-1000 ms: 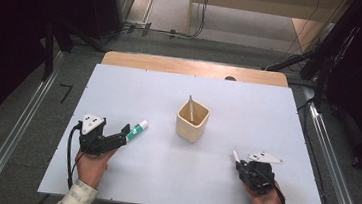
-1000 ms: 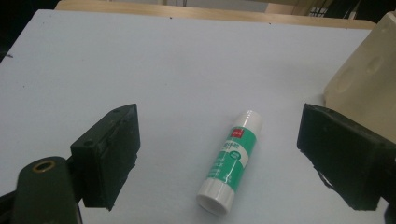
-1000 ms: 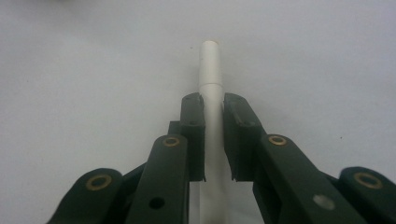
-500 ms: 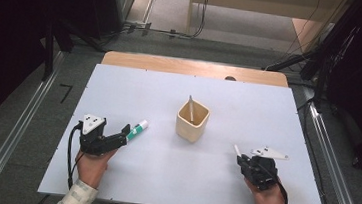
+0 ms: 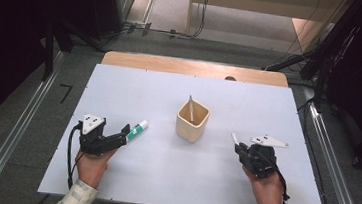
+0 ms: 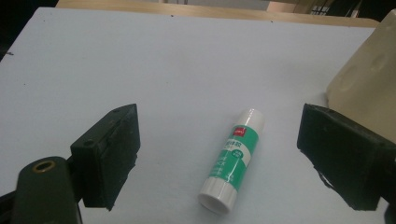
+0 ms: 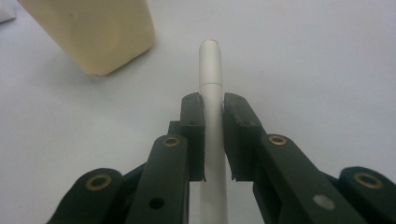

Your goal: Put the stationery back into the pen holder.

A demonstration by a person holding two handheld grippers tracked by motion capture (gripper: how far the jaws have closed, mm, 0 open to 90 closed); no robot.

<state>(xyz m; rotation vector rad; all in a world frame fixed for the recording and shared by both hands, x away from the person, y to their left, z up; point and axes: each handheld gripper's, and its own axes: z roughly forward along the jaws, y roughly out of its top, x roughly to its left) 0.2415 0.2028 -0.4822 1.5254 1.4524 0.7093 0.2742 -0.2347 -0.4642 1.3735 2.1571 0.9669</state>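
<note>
Between the spread jaws of the left gripper (image 6: pixel 219 158) lies a glue stick (image 6: pixel 232 160), a smooth green-and-white plastic cylinder flat on the matte white table (image 5: pixel 135 87), touching neither jaw. The right gripper (image 7: pixel 214 109) pinches a slim white pen (image 7: pixel 211 65) pointing past its fingertips. Beyond both stands a squarish cream cup (image 5: pixel 192 121) holding one thin stick (image 5: pixel 191 107).

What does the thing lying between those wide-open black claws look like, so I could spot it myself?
Find the white table, then the cream cup at its middle. Left of the cup, before the left gripper, lies a glue stick. It alone has a green label and white caps; the pen in the right gripper is plain white.
</note>
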